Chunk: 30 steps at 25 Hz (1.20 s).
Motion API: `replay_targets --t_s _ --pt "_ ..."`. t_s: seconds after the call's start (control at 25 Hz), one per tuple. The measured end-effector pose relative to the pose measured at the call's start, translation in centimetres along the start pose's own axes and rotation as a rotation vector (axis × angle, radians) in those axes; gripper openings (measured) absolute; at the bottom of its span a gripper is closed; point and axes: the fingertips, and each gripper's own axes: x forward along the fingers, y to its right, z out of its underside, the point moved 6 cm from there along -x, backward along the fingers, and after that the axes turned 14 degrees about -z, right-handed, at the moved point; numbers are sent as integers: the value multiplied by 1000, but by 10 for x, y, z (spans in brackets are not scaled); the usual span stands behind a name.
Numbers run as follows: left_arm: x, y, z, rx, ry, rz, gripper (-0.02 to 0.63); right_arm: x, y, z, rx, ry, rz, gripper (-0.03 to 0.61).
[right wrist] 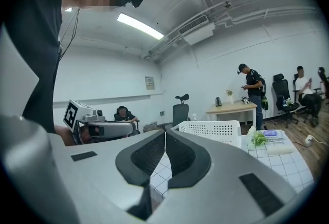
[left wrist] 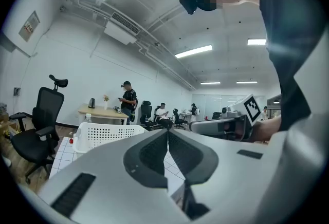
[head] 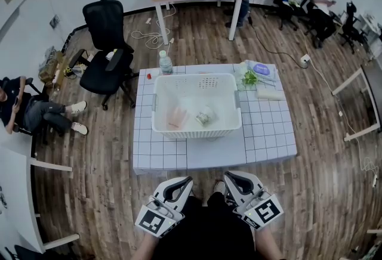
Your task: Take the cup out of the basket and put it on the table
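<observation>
Left gripper (head: 181,182) and right gripper (head: 231,179) are closed, empty; pink cup (head: 177,117) seems to lie in basket (head: 197,132), lengthwise toward them.

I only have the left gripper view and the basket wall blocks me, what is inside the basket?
Observer: From the head view, a pinkish cup lies on the floor of the white basket, left of centre.
Operator: Anything beside it?
Observer: A small white-and-green thing lies just right of the cup.
Operator: And the right gripper, open?
Observer: No, its jaws are together with nothing between them, as the right gripper view shows.
</observation>
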Motion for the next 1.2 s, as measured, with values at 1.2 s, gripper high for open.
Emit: replay_targets --t_s 1.2 --pt "24 -72 -1 -51 -68 -38 9 39 8 -5 -1 -23 41 25"
